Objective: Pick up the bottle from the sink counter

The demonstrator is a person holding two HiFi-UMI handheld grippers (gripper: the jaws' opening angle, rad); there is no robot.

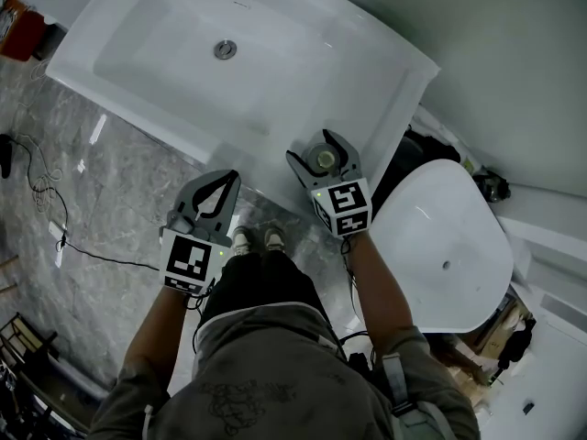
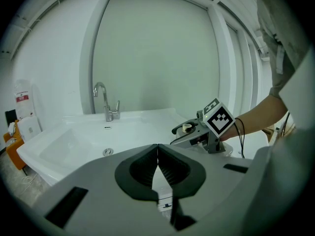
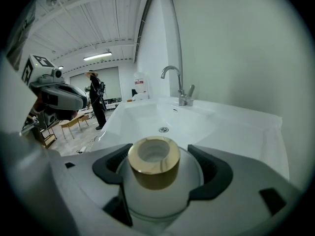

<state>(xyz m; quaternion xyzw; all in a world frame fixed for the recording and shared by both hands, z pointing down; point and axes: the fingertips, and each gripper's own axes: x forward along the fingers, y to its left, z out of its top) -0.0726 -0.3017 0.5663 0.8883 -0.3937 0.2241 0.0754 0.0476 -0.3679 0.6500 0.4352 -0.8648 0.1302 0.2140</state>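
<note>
- The big white desk fills the top of the head view, with the basin sunk into its left part and marble floor below.
- Only the head view catches the white oval bowl, just right of the desk.
- Both arms reach forward. The right arm stretches out to the desk's front edge, and the left arm is held lower and to the left, over the floor.
- The right tongs point ahead at the desk's front right part, jaws spread wide and clamped on either side of the bottle.
- The left tongs hang near the desk's front edge, apart from the right pair. Their own view shows the jaw tips meeting with nothing between them.
- The bottle has a round white body and a gold collar, and stands upright, mouth up, in the right tongs' grip. No view tells whether its base touches the desk.
- The left gripper view sees the right tongs side-on, the gold collar poking up above the jaws. The right gripper view catches the left tongs at its left edge.
- The right gripper view alone shows a bystander standing far off in a hall.
- The tap is at the basin's back, and the drain is in its floor.
</note>
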